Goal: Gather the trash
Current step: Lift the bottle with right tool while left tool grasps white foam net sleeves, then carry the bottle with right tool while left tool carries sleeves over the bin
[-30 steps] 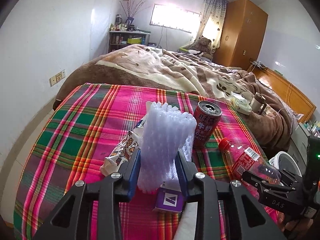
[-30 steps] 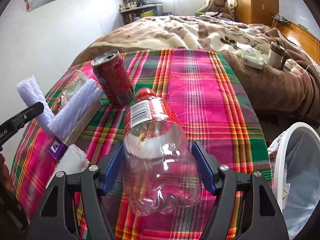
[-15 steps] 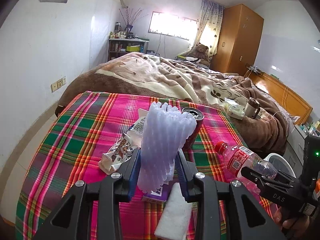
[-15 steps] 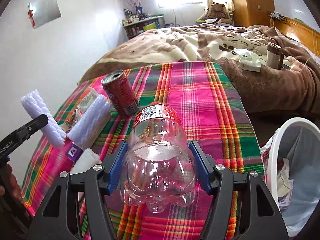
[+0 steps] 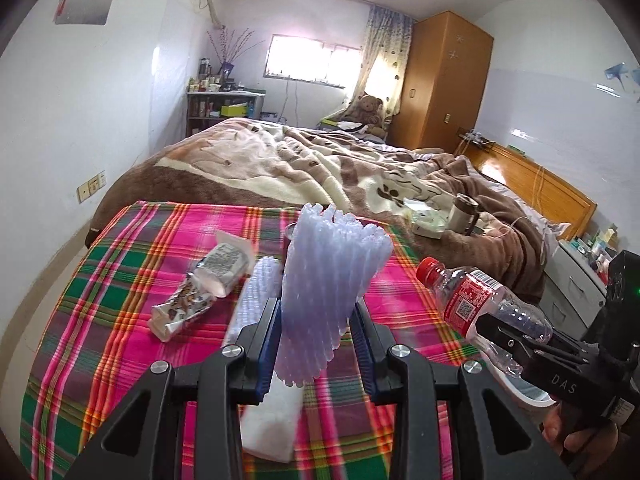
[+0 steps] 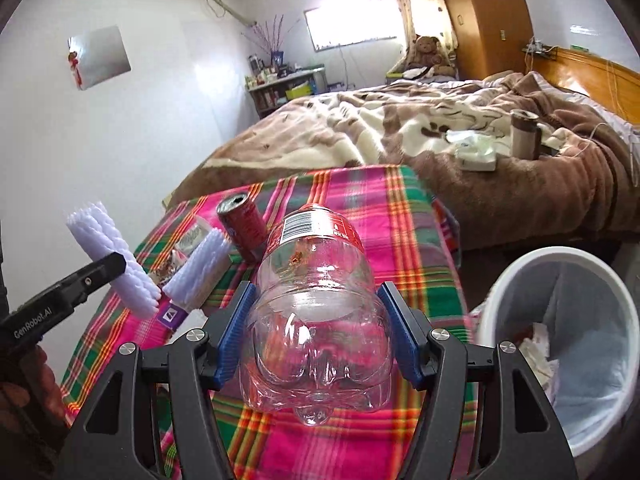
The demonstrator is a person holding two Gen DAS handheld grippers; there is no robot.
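Both jaws clamped: left gripper [image 5: 316, 336] on foam net [image 5: 332, 280], right gripper [image 6: 316, 332] on bottle [image 6: 316, 320] — swing over the bin [image 6: 500, 292] first, then drop.

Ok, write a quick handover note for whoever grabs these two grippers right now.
Left gripper: shut on a white foam fruit net, held above the plaid tablecloth.
Right gripper: shut on an empty clear plastic bottle with a red label, beside the white trash bin.
Done: bin already holds some crumpled paper; both items lifted.
Left: drop both in the bin, then collect the red soda can, second foam net, snack wrapper, purple box and white tissue.
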